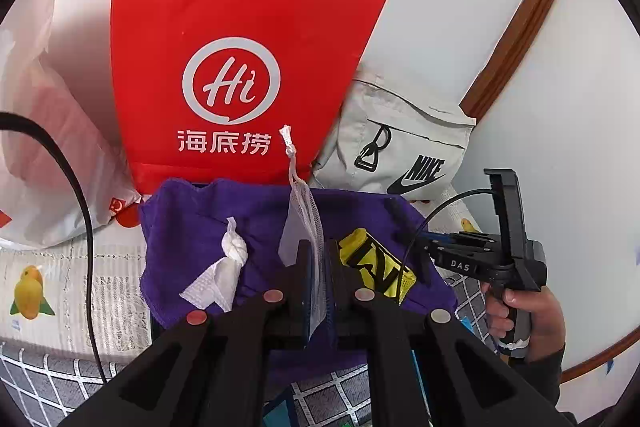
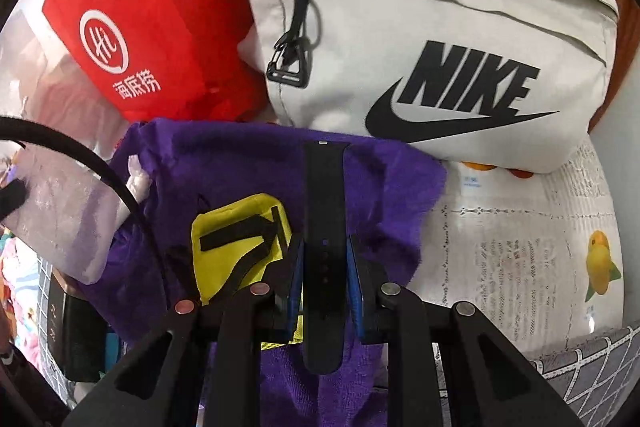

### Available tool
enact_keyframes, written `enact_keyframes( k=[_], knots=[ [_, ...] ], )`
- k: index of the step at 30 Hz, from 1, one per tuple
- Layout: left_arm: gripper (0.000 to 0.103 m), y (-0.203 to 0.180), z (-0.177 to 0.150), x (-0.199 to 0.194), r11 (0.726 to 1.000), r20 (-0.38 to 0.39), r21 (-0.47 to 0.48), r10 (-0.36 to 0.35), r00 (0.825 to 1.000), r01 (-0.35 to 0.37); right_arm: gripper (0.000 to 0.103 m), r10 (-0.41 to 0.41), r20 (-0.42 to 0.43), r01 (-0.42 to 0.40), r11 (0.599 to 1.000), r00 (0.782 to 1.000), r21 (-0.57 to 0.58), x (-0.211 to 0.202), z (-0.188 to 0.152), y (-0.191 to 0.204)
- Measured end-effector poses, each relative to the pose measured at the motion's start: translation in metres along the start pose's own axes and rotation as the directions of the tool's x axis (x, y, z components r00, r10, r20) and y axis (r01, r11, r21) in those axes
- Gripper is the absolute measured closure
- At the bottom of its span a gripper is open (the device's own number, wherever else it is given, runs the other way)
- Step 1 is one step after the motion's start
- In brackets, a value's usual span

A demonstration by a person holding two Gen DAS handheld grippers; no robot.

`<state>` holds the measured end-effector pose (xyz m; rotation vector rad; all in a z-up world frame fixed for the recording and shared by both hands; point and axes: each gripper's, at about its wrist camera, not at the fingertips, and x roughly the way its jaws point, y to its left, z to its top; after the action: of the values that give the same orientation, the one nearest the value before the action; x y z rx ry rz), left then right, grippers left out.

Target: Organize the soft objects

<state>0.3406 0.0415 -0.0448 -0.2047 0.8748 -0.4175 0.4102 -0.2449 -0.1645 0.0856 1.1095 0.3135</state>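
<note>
Nearest the left wrist camera, the left claw (image 1: 318, 269) is clenching a white mesh drawstring pouch (image 1: 310, 223), its fingers (image 1: 298, 267) pressing the netting flat between them while the pouch's knotted cord (image 1: 289, 143) is sticking up in front of the red bag. Nearest the right wrist camera, the right claw (image 2: 324, 263) is gripping a black watch strap (image 2: 323, 211) between its blue-padded fingers (image 2: 354, 279), the strap running lengthwise through the claw and lying over a purple towel (image 2: 224, 163). In the left view the right claw (image 1: 436, 241) is showing from the side, with the person's right hand (image 1: 516, 311) wrapping its handle. The purple towel (image 1: 200, 227) is spreading under both claws on a surface covered with a fruit-printed sheet (image 1: 44, 291) and a grey grid-patterned cloth (image 1: 44, 383). On the towel, a yellow pouch with black straps (image 2: 236, 239) is lying just left of the watch strap, and it is sitting between the two claws in the left view (image 1: 376, 263). A knotted white tissue-like wad (image 1: 228, 267) is resting on the towel's left part. Behind the towel, a red paper bag printed "Hi" (image 1: 236, 67) is standing upright with white cord handles, and a pale grey Nike bag (image 2: 420, 39) is leaning beside it on the right, touching the towel's far edge. A translucent plastic bag (image 1: 44, 131) is sitting left of the red bag.
</note>
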Motion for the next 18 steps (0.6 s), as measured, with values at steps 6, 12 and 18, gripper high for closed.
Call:
enact_keyframes(
  k=[6, 12, 18],
  knots=[
    [0.097, 0.001, -0.001, 0.002, 1.0, 0.002, -0.002, -0.003, 1.0, 0.003, 0.083, -0.014, -0.029, 0.014, 1.0, 1.0, 0.004, 0.013, -0.002, 0.001],
    [0.097, 0.004, -0.001, 0.011, 0.997, -0.016, -0.025, -0.079, 0.997, 0.079, 0.083, -0.027, -0.03, 0.028, 1.0, 0.999, 0.003, 0.014, -0.003, 0.001],
    [0.097, 0.017, -0.005, 0.038, 0.999, -0.106, -0.053, -0.005, 0.994, -0.001, 0.083, -0.029, -0.046, 0.029, 1.0, 0.999, 0.003, 0.017, -0.004, -0.002]
  ],
)
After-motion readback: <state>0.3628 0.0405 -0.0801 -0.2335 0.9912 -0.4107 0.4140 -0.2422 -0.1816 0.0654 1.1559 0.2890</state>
